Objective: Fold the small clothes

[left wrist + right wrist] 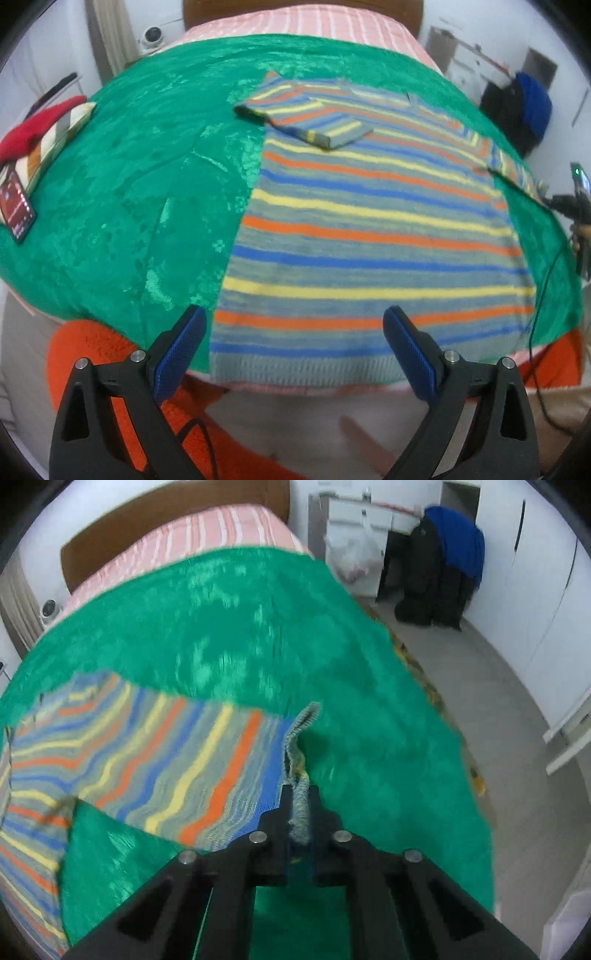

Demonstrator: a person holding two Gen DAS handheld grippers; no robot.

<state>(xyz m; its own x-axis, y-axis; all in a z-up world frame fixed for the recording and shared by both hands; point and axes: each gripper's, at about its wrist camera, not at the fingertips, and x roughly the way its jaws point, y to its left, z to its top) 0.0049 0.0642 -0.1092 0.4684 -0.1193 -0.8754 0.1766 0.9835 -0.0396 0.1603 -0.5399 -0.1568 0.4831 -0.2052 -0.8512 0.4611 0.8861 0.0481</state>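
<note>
A small striped knit sweater [373, 229] in grey, blue, yellow and orange lies flat on a green blanket [129, 206]. Its left sleeve [306, 122] is folded across the chest. My left gripper [295, 321] is open and empty, hovering over the sweater's ribbed hem at the near edge. My right gripper [300, 794] is shut on the cuff of the other sleeve [207, 760] and holds it lifted off the blanket [258, 627]. The right gripper also shows in the left wrist view [569, 206] at the far right.
A phone [16, 203] and a red and striped cloth pile [44, 129] lie at the blanket's left edge. A pink striped mattress [192, 535] and headboard lie beyond. An orange garment [92, 354] is below the near edge. The floor [498, 720] and dark bags [439, 583] are on the right.
</note>
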